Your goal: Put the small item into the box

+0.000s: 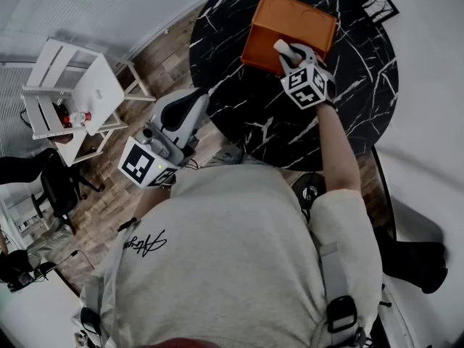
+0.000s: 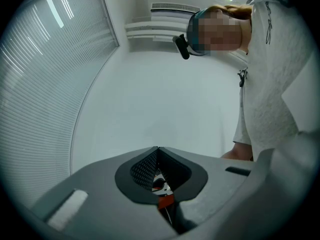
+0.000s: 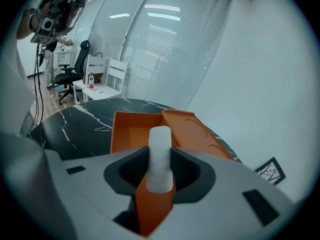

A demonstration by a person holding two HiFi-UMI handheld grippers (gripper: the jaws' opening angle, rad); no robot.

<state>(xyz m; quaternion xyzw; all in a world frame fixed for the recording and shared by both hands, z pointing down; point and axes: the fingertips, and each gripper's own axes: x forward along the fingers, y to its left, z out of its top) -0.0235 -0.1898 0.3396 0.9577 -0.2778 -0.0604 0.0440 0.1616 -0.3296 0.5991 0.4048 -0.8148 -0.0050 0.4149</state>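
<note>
Right gripper, jaws clamped on the white item, tilts down at the near edge of the open box for release inside; left gripper, closed and empty, is parked left of the table.

Small white cylinder upright in right claw, over near edge of open orange box.

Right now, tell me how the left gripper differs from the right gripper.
The left gripper has its jaws together on nothing; the right gripper clamps a white item. The left gripper is held beside the table; the right gripper is over the orange box. Both are grey two-jaw tools.
</note>
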